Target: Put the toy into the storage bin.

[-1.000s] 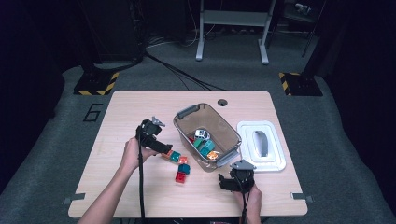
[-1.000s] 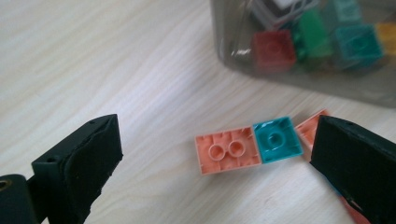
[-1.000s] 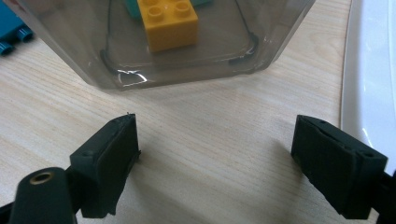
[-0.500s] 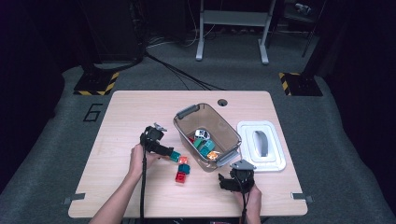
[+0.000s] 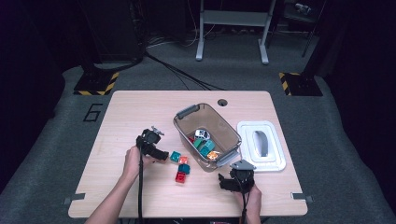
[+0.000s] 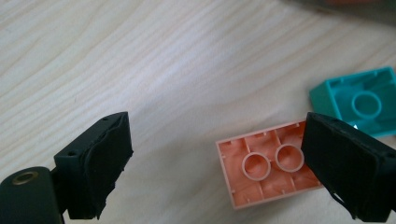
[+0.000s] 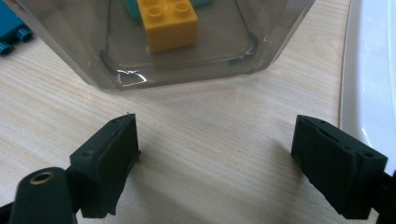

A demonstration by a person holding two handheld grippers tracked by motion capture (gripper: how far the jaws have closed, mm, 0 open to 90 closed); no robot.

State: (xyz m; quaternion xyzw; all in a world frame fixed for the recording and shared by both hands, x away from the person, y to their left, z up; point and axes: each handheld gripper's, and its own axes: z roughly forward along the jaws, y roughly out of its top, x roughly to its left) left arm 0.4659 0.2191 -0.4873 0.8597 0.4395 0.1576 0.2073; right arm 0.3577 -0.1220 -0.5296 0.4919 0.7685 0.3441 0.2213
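My left gripper (image 5: 161, 155) hovers low over the table beside a loose group of bricks. Its jaws have just been closing a little and stand open (image 6: 224, 172). An upside-down orange brick (image 6: 266, 170) lies between them, close to the right jaw and apart from the left one. An upside-down teal brick (image 6: 362, 100) lies just beyond it. In the high view the orange brick (image 5: 183, 160) sits among two teal bricks (image 5: 175, 157) and a red brick (image 5: 180, 177). My right gripper (image 5: 225, 183) rests open (image 7: 215, 172) on bare wood, facing the clear bin's (image 7: 196, 70) near wall.
The clear bin (image 5: 186, 113) stands mid-table with several bricks inside, among them a yellow brick (image 7: 170, 21). Its white lid (image 5: 275, 161) lies to the right of it. A round hole (image 5: 222, 102) marks the table's far edge. Bare wood stretches to the left.
My left gripper has come down toward the table and the near edge, ending low beside the loose bricks. The right gripper has not moved.
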